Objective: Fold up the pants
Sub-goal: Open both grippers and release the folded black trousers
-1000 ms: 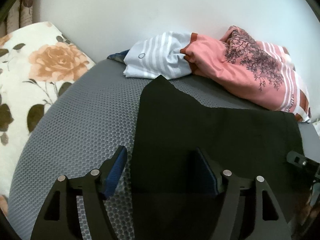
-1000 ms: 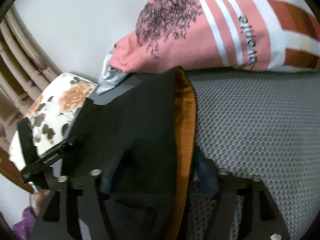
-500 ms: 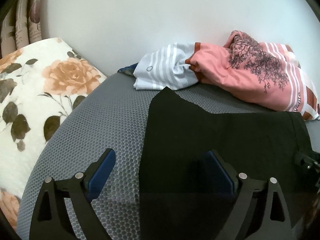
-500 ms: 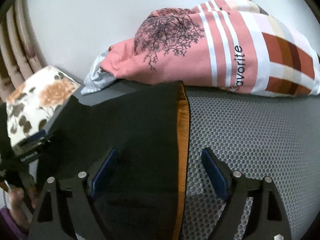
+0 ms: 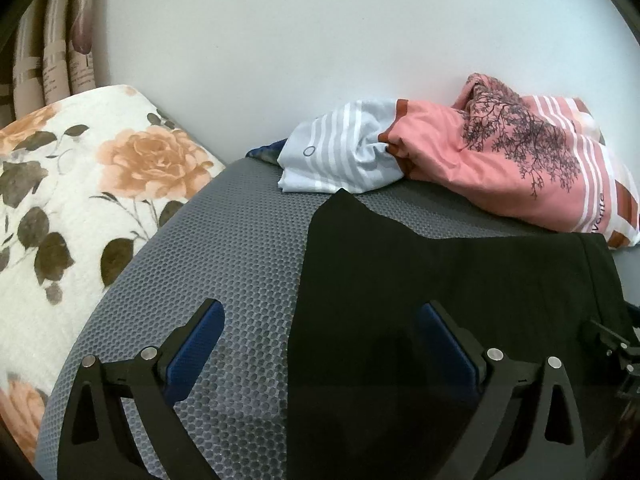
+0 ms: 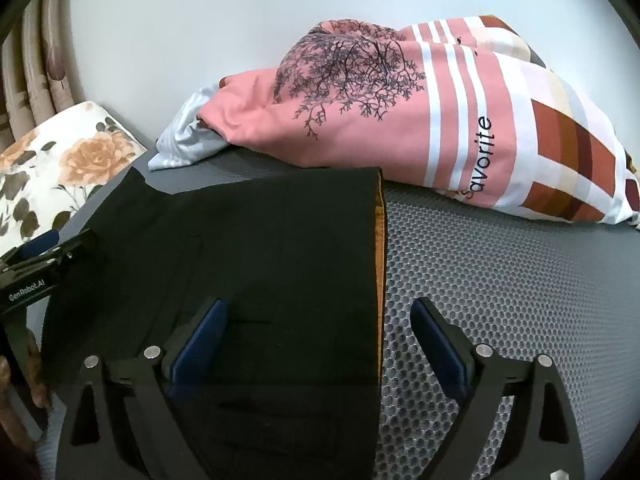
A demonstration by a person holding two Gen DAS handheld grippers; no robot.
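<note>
The black pants [image 5: 440,280] lie folded flat on the grey honeycomb mat [image 5: 240,248]. In the right wrist view the pants [image 6: 260,248] show an orange inner band [image 6: 382,260] along their right edge. My left gripper [image 5: 320,332] is open and empty, raised over the pants' left edge. My right gripper [image 6: 320,332] is open and empty, raised over the pants' right edge. The left gripper's body also shows in the right wrist view [image 6: 36,276].
A pink and white striped bundle of bedding [image 5: 520,168] lies against the white wall behind the pants; it also shows in the right wrist view [image 6: 400,120]. A floral pillow [image 5: 80,200] sits at the left. Curtains [image 5: 52,48] hang at the far left.
Both grippers have opened wider, let go of the pants and pulled back and up. The pants now lie flat on the mat.
</note>
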